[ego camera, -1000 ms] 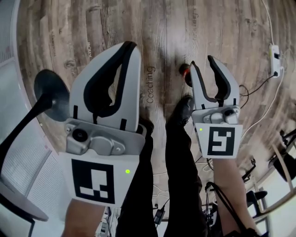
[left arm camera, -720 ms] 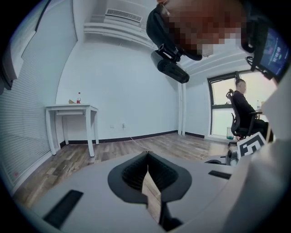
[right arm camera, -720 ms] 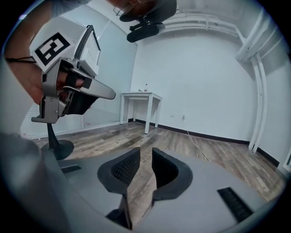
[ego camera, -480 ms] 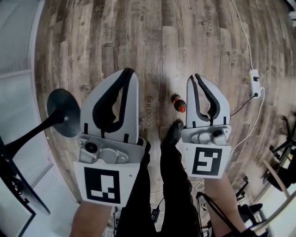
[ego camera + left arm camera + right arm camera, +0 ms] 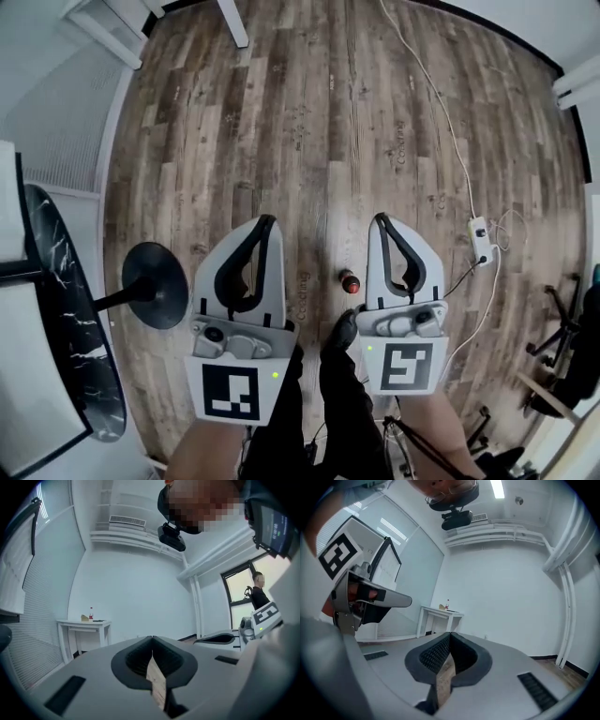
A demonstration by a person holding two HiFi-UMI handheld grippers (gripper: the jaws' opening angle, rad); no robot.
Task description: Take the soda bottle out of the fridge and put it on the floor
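floor [image 5: 281, 112]: wood planks | wall [image 5: 140, 588]: white | soda bottle [image 5: 350, 281]: on floor

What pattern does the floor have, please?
The floor has weathered brown-grey wood planks; the head view shows it best.

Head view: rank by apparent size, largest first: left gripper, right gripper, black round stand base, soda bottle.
1. left gripper
2. right gripper, only slightly smaller; both sit nearest the camera, which inflates them
3. black round stand base
4. soda bottle, seen from above on the floor
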